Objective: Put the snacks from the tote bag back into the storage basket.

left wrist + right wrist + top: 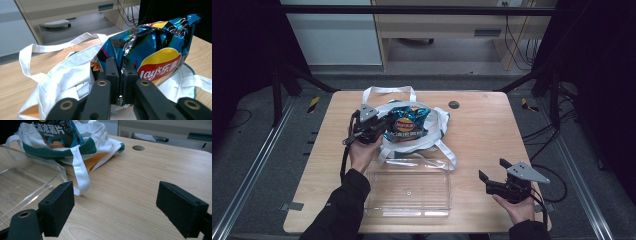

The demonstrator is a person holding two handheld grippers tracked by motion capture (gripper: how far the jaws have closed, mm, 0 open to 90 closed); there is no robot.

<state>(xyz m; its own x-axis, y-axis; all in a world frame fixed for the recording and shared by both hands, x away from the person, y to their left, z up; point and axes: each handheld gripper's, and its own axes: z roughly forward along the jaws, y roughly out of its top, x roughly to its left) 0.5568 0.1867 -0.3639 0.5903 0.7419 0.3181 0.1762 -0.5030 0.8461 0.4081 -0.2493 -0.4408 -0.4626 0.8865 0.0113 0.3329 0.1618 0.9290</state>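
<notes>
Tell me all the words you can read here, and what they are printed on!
"Lay's乐事": on the red and yellow logo of the blue crisp bag, which sits in the white tote bag.
"浪薯片": white letters on the crisp bag's other face, in the right gripper view; the letters before them are cut off.
The crisp bag's smaller print is too blurred to read.

Chip bag (160, 57): red-and-yellow "Lay's" logo, followed by Chinese characters 乐事, seen from left gripper view. Same bag's reverse side (53, 132) carries large white Chinese print, partly cut off, not fully legible.

Chip bag's (56, 132) top cut off
</notes>
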